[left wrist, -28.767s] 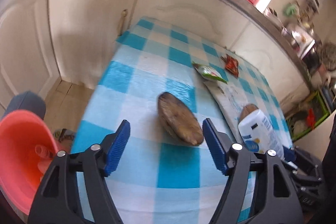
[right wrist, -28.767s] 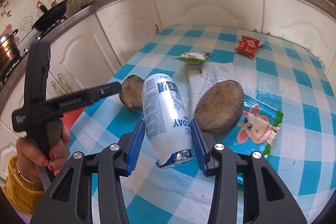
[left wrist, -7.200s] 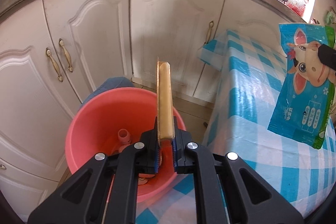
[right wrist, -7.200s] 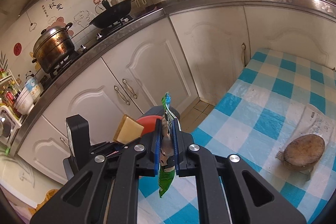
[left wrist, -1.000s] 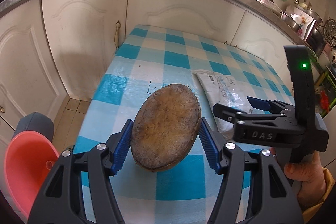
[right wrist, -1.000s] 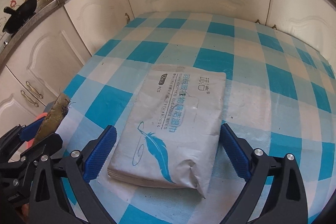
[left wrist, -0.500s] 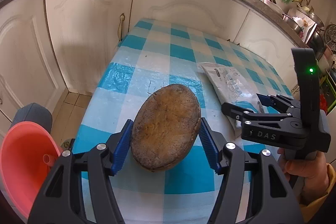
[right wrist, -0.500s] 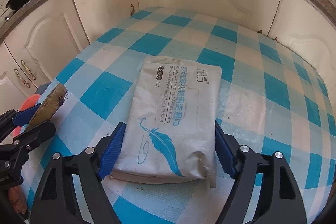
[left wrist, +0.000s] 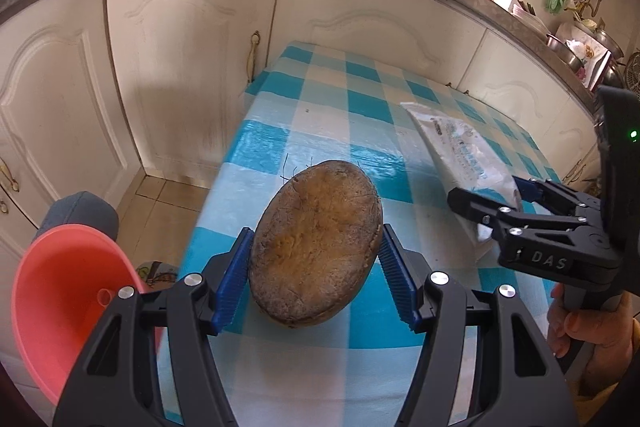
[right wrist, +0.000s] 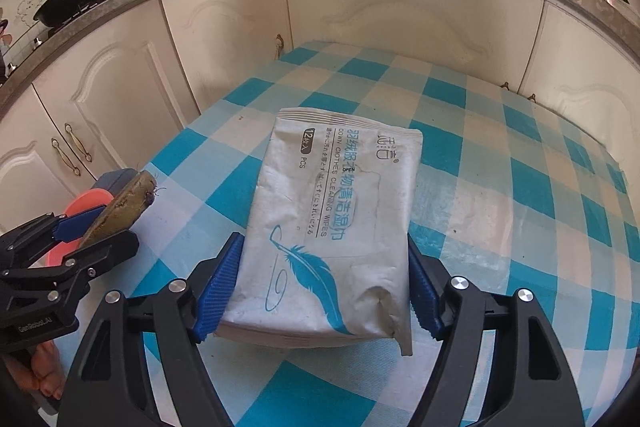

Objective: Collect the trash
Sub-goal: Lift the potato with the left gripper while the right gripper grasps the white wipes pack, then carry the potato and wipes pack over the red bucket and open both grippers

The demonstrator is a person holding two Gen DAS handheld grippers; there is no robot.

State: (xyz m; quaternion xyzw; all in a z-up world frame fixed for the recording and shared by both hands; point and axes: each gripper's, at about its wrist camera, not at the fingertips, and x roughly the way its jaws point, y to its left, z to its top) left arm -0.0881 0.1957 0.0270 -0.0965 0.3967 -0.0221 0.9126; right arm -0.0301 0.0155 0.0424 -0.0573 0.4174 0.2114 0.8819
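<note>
Left gripper (left wrist: 316, 275) clamps the brown disc (left wrist: 316, 247), lifted over the table (left wrist: 360, 99) edge near the pink bucket (left wrist: 52, 307). Right gripper (right wrist: 322, 291) has just closed onto the wipes pack (right wrist: 336, 219). Nothing else shows on the cloth; both pieces remain to be dropped in.

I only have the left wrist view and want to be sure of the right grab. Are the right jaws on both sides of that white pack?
Observer: Yes. The right gripper has just been closing its jaws, and both pads press the long edges of the wipes pack between them.
Operator: How thick is the brown thing I'm holding?
Observer: Thin. The right wrist view shows the brown disc edge-on in the left gripper.
</note>
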